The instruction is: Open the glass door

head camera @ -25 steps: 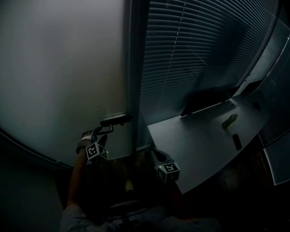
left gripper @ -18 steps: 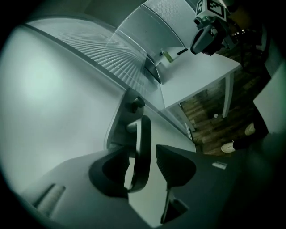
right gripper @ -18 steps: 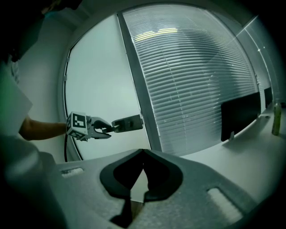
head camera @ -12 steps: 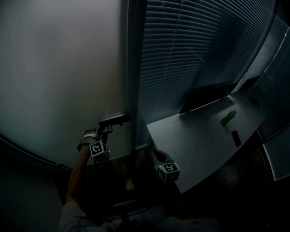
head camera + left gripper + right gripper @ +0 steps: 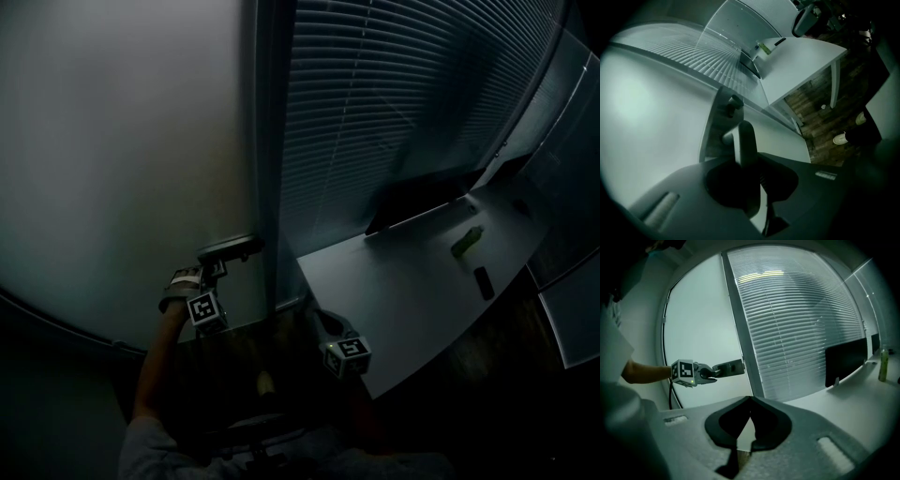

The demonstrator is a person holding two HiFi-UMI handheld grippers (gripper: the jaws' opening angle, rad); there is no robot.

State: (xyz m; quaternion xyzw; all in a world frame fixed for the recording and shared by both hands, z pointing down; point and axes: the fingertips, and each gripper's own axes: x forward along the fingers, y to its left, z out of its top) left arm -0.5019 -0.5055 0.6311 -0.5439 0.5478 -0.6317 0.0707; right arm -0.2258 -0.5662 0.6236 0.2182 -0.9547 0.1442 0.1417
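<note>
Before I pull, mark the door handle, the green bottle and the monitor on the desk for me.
door handle (image 5: pixel 239 247), head view, middle of the lever.
green bottle (image 5: pixel 467 242), head view, its body.
monitor (image 5: pixel 422 199), head view, centre of the dark screen.

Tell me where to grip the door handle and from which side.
Grip the door handle on its free end, far from the pivot by the door frame, for leverage. The lever lies level and points left in the right gripper view, so come from that side, one jaw above, one below. The left gripper is there; its jaws have just been closing, lever between them.
</note>
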